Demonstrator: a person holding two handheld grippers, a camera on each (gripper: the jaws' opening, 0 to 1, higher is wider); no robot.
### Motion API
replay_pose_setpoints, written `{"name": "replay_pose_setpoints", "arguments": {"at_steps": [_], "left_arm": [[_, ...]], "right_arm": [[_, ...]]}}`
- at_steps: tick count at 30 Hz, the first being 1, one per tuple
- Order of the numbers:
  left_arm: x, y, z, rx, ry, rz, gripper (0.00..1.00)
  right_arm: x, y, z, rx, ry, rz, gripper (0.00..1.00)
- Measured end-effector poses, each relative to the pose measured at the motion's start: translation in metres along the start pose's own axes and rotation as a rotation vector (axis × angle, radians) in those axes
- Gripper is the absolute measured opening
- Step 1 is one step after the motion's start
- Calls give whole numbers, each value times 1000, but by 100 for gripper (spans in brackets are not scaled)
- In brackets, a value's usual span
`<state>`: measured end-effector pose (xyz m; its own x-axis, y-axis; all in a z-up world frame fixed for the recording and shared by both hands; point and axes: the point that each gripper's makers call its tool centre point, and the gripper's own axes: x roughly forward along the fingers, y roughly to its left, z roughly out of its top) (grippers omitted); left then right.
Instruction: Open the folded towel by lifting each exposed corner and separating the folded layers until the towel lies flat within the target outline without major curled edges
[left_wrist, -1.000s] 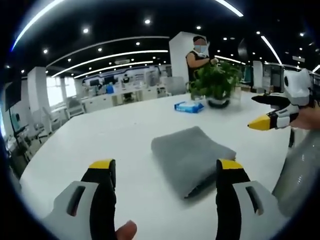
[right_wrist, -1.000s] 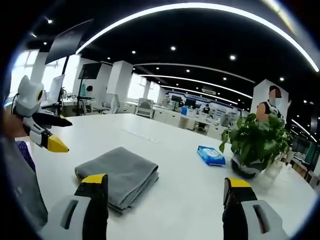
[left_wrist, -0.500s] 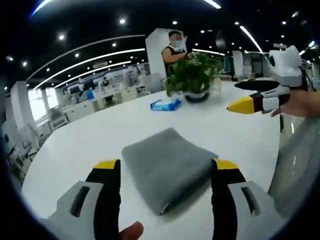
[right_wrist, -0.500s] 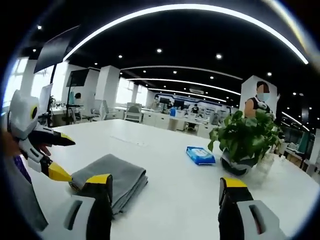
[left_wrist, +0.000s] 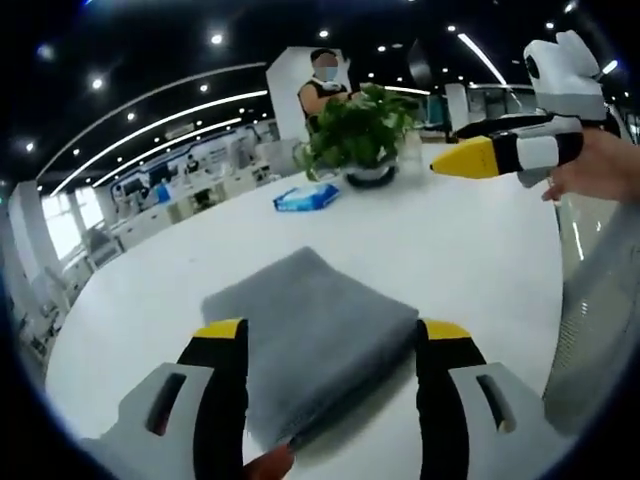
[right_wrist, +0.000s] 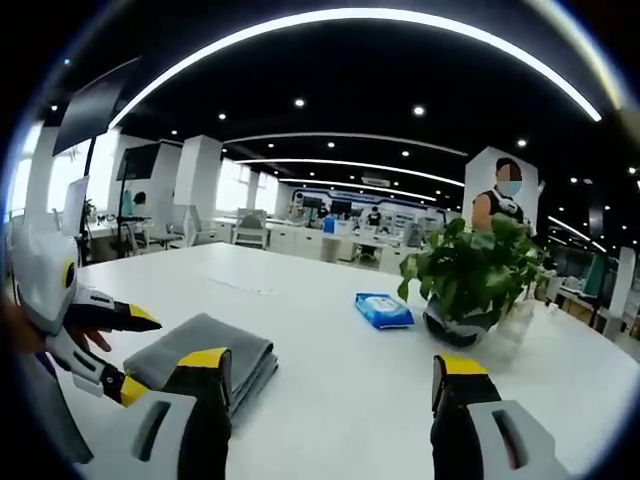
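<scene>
Folded grey towel (left_wrist: 305, 345) lies flat on the white table (left_wrist: 470, 240), still in a compact multi-layer rectangle; layered fold edges show along its near-right side in the left gripper view and as a stacked edge facing the camera in the right gripper view (right_wrist: 205, 355). In the left gripper view its long axis runs from the near edge, between the jaws, away toward the upper left; one far corner points toward the blue wipes pack (left_wrist: 307, 197). Left gripper (left_wrist: 335, 375) sits low over the near end of the towel, jaws spread wide, one yellow-tipped jaw on each side of the cloth; contact with the cloth cannot be told. The same gripper enters the right gripper view from the left (right_wrist: 135, 350), its two yellow tips apart and bracketing the towel's near-left end. Right gripper (right_wrist: 330, 395) has jaws spread, nothing between them, bare table ahead, the towel just off its left jaw. In the left gripper view the right gripper (left_wrist: 490, 145) is held up above the table, well apart from the towel, a hand (left_wrist: 600, 170) gripping it; only one yellow tip is clear there. Potted plant (right_wrist: 475, 285) stands on the far part of the table, wipes pack beside it. A person (right_wrist: 497, 205) stands behind the plant.
</scene>
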<state>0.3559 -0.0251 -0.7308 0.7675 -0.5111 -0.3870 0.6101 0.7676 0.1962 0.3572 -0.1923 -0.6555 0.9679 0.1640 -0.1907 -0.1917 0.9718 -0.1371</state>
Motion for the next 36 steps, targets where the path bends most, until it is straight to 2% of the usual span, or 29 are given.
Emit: {"name": "replay_pose_setpoints", "arguments": {"at_steps": [3, 6, 11, 16, 22, 27, 32, 36], "left_arm": [[12, -6, -5, 14, 30, -24, 64], [20, -10, -8, 35, 36, -33, 60], [30, -19, -19, 53, 75, -84, 60], [35, -17, -25, 22, 91, -79, 57], [37, -16, -32, 20, 107, -75, 55], [35, -15, -33, 10, 113, -68, 42], [32, -13, -33, 51, 112, -62, 18], [31, -10, -32, 42, 118, -54, 13]], "right_arm": [[1, 0, -1, -6, 6, 1, 82], [2, -1, -4, -17, 15, -3, 82], [3, -6, -7, 10, 21, -11, 82], [3, -8, -9, 24, 26, -20, 82], [3, -8, -11, 19, 34, -22, 81], [3, -8, -13, 18, 43, -22, 80], [3, -6, -13, 13, 47, -17, 80], [3, -5, -14, 17, 49, -12, 80]]}}
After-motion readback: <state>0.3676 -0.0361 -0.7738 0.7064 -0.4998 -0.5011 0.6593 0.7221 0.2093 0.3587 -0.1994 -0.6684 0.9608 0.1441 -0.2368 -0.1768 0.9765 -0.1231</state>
